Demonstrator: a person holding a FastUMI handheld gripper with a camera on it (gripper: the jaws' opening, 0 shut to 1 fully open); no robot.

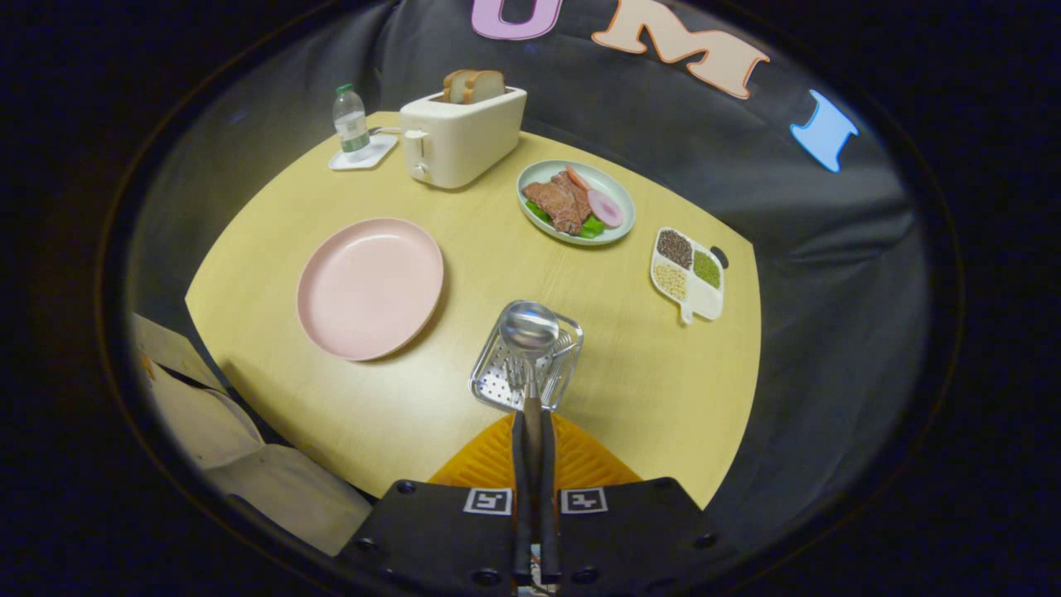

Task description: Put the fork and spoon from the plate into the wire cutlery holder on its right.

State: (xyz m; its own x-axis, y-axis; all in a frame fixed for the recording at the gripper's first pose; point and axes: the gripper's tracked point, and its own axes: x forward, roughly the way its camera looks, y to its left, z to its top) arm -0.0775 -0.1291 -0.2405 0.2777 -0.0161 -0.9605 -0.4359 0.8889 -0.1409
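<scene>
My gripper (531,417) hangs above the metal cutlery holder (491,388), seen from above. Its fingers are shut on the handle of the spoon (529,328), whose shiny bowl points away from me over the holder's far side. Fork (516,375) tines show inside the holder, just left of the spoon's handle and just ahead of the fingertips. The pink plate (370,286) lies left of the holder with nothing on it.
Beyond the holder stand a cream toaster (460,137) with bread, a water bottle (351,123) on a coaster, a green plate of food (576,201) and a divided dish of grains (688,274). An orange ribbed piece (580,460) lies under the fingers. Pale cardboard (249,464) sits off the table's near left edge.
</scene>
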